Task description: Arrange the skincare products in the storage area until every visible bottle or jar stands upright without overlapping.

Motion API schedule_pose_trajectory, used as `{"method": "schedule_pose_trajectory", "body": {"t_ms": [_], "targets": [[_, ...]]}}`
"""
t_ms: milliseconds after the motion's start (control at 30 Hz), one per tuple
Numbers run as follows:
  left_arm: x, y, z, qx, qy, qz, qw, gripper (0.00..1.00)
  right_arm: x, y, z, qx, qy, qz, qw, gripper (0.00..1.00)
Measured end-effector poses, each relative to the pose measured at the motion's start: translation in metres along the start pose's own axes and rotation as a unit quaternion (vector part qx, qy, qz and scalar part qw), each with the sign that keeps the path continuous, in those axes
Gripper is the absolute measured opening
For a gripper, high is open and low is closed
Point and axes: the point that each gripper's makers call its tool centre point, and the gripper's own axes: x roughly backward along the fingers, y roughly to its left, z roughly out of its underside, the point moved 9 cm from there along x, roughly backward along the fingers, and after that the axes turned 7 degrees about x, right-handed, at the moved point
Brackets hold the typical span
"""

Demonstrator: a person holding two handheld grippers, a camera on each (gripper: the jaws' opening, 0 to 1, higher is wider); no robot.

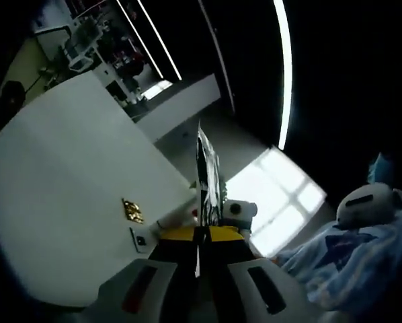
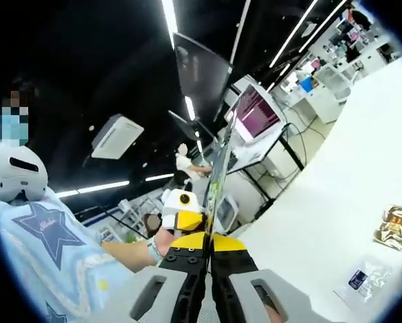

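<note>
Both grippers are lifted clear of the white surface (image 1: pixel 66 168). The left gripper (image 1: pixel 199 202) and right gripper (image 2: pixel 218 175) each have fingers pressed together, holding nothing. On the surface lie a gold packet (image 2: pixel 393 227) and a clear sachet (image 2: pixel 362 277), perhaps skincare samples. A person (image 2: pixel 39 229) sits just beside the surface.

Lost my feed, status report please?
Left claw shut, right claw shut, both raised. Gold packet lies flat on white table. Nothing blocking.

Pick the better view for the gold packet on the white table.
Right gripper view: the gold packet lies near the frame's right edge, larger and well lit, foil creases visible. In the left gripper view it is small and dim on the table.
</note>
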Motion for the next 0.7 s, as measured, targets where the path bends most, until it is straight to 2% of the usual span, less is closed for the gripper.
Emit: {"method": "schedule_pose_trajectory", "body": {"t_ms": [67, 100, 167, 233, 433, 533, 700], "targets": [[0.000, 0.003, -0.001, -0.004, 0.008, -0.015, 0.9998, 0.00, -0.001, -0.001, 0.000, 0.001, 0.002, 0.006, 1.0000, 0.00], [0.001, 0.006, -0.002, -0.019, 0.014, -0.038, 0.9990, 0.00, -0.002, -0.003, 0.001, -0.003, 0.006, 0.016, 0.9998, 0.00], [0.001, 0.010, -0.003, -0.023, 0.019, -0.063, 0.9976, 0.00, -0.004, -0.008, 0.005, -0.032, 0.019, 0.045, 0.9983, 0.00], [-0.001, 0.014, -0.002, -0.033, 0.024, -0.080, 0.9959, 0.00, -0.004, -0.014, 0.007, -0.044, 0.023, 0.054, 0.9973, 0.00], [-0.002, 0.023, 0.000, -0.013, 0.021, -0.080, 0.9965, 0.00, 0.000, -0.017, 0.008, -0.035, 0.029, 0.073, 0.9963, 0.00], [-0.003, 0.029, -0.002, -0.009, 0.031, -0.086, 0.9958, 0.00, 0.001, -0.021, 0.009, -0.036, 0.038, 0.089, 0.9947, 0.00], [-0.007, 0.038, -0.011, -0.001, 0.041, -0.080, 0.9960, 0.00, 0.003, -0.025, 0.009, -0.035, 0.031, 0.103, 0.9935, 0.00]]}}
